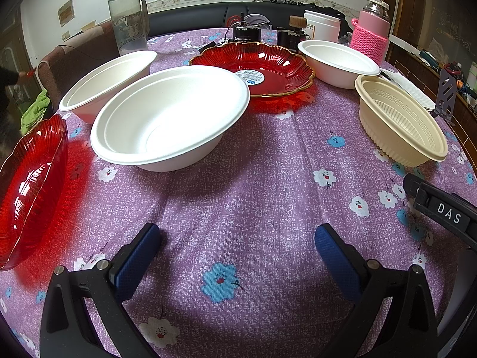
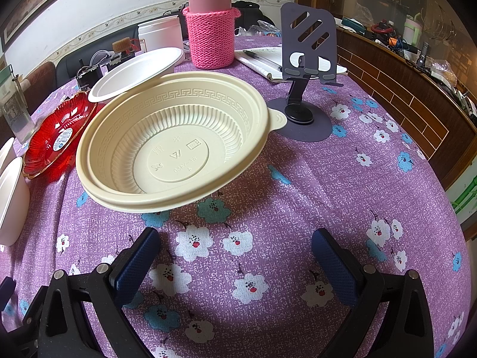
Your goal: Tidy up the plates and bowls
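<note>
the jaws of the left gripper [image 1: 238, 238] are spread wide with nothing between them, low over the purple flowered cloth on the surface [image 1: 253, 179]. the jaws of the right gripper [image 2: 235, 238] are spread the same way, also holding nothing.

all the dishes show bare insides. ahead of the left gripper and a little to its left sits a white bowl [image 1: 170, 116], with a second white bowl [image 1: 107, 82] just behind it on the left. a red plate [image 1: 262, 68] with a round sticker in its middle lies behind them, and another red plate [image 1: 29, 191] sits at the far left edge of that view. a third white bowl [image 1: 337, 62] stands to the right of the stickered plate, and a cream bowl [image 1: 399, 119] lies ahead and to the right.

in the right wrist view the cream bowl [image 2: 173, 143] is just ahead of the open jaws, slightly left, apart from them. behind it stand a pink knit-sleeved bottle [image 2: 211, 26] and a grey phone stand [image 2: 307, 68].
</note>
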Tool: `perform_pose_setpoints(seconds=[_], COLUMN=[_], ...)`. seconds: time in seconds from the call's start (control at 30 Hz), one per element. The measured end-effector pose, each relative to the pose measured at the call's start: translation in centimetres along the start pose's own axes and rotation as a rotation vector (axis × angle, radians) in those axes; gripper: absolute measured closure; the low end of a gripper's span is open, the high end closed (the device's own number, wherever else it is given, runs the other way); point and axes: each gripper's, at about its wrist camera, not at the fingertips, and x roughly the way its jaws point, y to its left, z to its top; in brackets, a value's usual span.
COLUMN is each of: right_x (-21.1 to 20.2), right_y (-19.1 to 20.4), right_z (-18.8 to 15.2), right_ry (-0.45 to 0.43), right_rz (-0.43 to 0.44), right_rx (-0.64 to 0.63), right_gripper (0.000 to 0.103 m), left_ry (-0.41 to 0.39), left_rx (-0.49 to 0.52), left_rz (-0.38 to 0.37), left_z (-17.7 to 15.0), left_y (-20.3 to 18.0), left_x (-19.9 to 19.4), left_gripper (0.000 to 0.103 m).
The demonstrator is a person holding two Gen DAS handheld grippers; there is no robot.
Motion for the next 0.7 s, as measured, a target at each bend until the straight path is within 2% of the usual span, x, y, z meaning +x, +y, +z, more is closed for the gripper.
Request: perform_pose_setpoints(seconds=[0.3, 0.4, 0.5, 0.6, 0.67, 0.7], right_x=[-0.1, -0.4, -0.7, -1.0, -1.1, -1.4], right_y=[-0.1, -0.2, -0.5, -0.4, -0.5, -0.6], right_z=[-0.1, 0.0, -0.3, -0.6, -0.8, -1.0], right_ry=[0.006, 0.075, 0.09, 0.114, 0.123, 0.133], right_rz=[0.021, 0.061, 0.052, 0.051, 0.051, 0.05], right_rx=[-0.013, -0.065, -0.067, -0.067, -0.07, -0.067], right_gripper=[0.001, 0.001, 0.001, 0.001, 0.001, 0.001], left_ry=[0.052, 0.054, 0.068, 0.11, 0.103, 0.081], left_rx=[0.012, 0.015, 0.003, 0.073, 0.084, 0.084], left_rz=[-0.005, 0.008, 0.009, -0.044, -0.118, -0.143], left_z=[-0.1, -0.9, -1.5, -2.2, -2.7, -2.9], left_y=[0.0, -0.1, -0.4, -0.9, -0.8, -0.5], left_x=[-0.4, -1.0, -1.4, -2.1, -3.5, -4.6], left_gripper=[0.0, 0.0, 0.0, 0.0, 0.013, 0.013])
